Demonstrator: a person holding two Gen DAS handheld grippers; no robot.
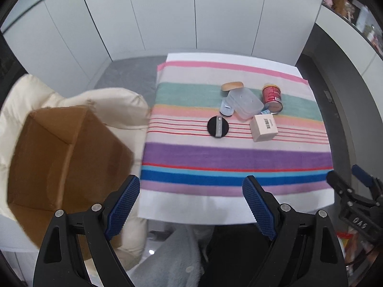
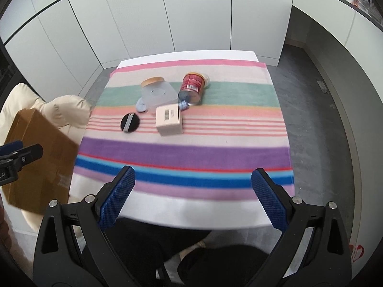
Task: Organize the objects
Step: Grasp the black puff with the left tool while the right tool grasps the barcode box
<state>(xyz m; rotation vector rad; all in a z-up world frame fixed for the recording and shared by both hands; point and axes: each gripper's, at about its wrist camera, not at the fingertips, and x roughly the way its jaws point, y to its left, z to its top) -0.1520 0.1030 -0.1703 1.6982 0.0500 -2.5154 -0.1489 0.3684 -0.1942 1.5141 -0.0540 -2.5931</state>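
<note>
A: Where do the items sit?
B: On the striped cloth (image 2: 186, 153): a black round puff (image 2: 130, 123), a cream square box (image 2: 168, 119), a clear plastic jar with wooden lid (image 2: 158, 95), a red tin can (image 2: 192, 86) lying tipped over.
A: And the claws?
B: Left gripper (image 1: 191, 205) and right gripper (image 2: 192, 196) both spread wide, holding nothing. A brown cardboard box (image 1: 67, 157) rests on the cream cushion (image 1: 115, 102) beside the table.

Around the table
A striped cloth (image 2: 186, 153) covers the table (image 2: 191, 55); a cream cushion (image 1: 115, 100) lies at its left, white cabinet doors (image 2: 191, 12) stand behind, grey floor (image 2: 318, 124) beside.
</note>
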